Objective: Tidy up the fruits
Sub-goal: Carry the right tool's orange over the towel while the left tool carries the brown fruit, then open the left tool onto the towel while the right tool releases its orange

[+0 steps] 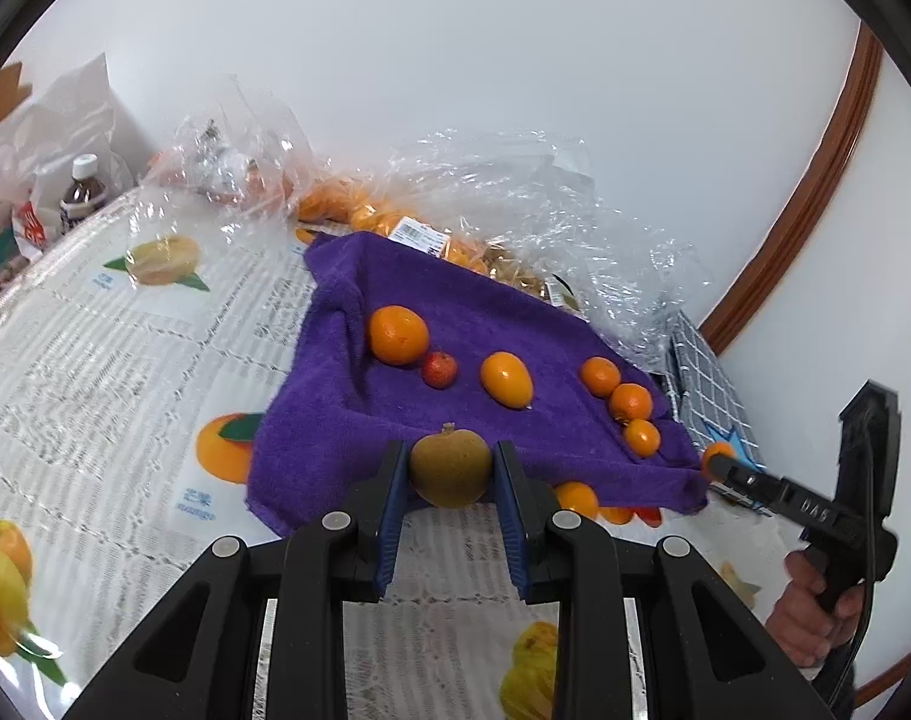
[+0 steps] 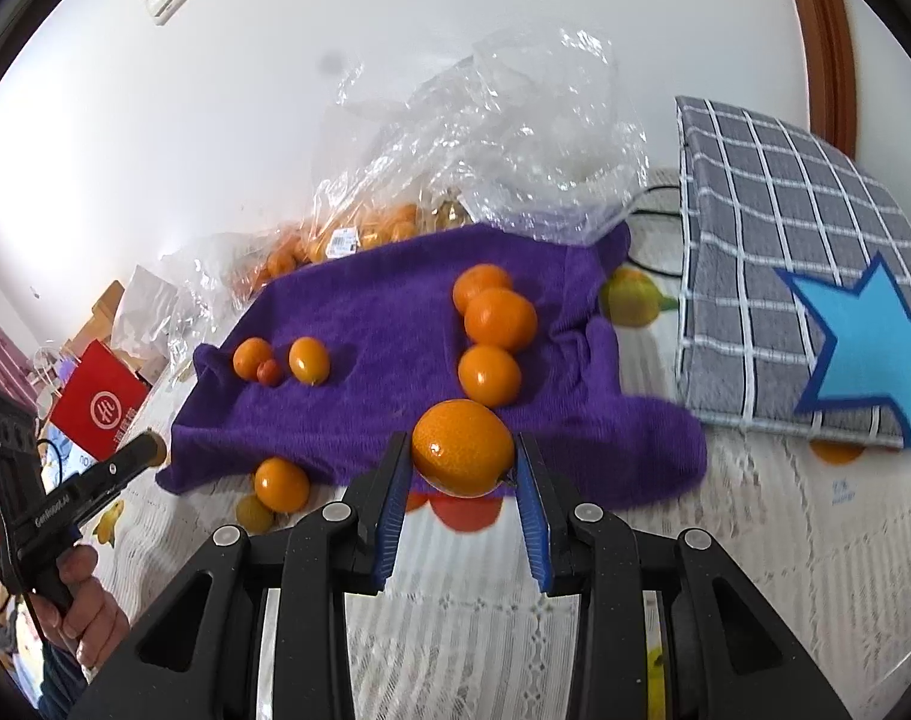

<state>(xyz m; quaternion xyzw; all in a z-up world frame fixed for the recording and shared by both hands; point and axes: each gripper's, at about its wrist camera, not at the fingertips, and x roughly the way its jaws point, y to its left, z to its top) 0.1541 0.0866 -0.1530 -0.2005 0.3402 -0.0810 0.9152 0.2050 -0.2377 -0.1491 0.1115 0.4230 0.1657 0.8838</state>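
Observation:
My left gripper (image 1: 450, 468) is shut on a brown round fruit (image 1: 449, 468), held over the near edge of a purple towel (image 1: 395, 420). On the towel lie a large orange (image 1: 397, 335), a small red fruit (image 1: 439, 369), an oval orange fruit (image 1: 506, 379) and three small oranges in a row (image 1: 629, 402). My right gripper (image 2: 462, 462) is shut on an orange (image 2: 462, 447) above the towel's near edge (image 2: 575, 450). One loose orange (image 2: 281, 484) lies on the tablecloth just off the towel.
Clear plastic bags with more oranges (image 1: 359, 210) lie behind the towel. A grey checked cloth with a blue star (image 2: 785, 276) lies to the right. A bottle (image 1: 83, 189), paper bags and a red box (image 2: 98, 408) stand at the far left.

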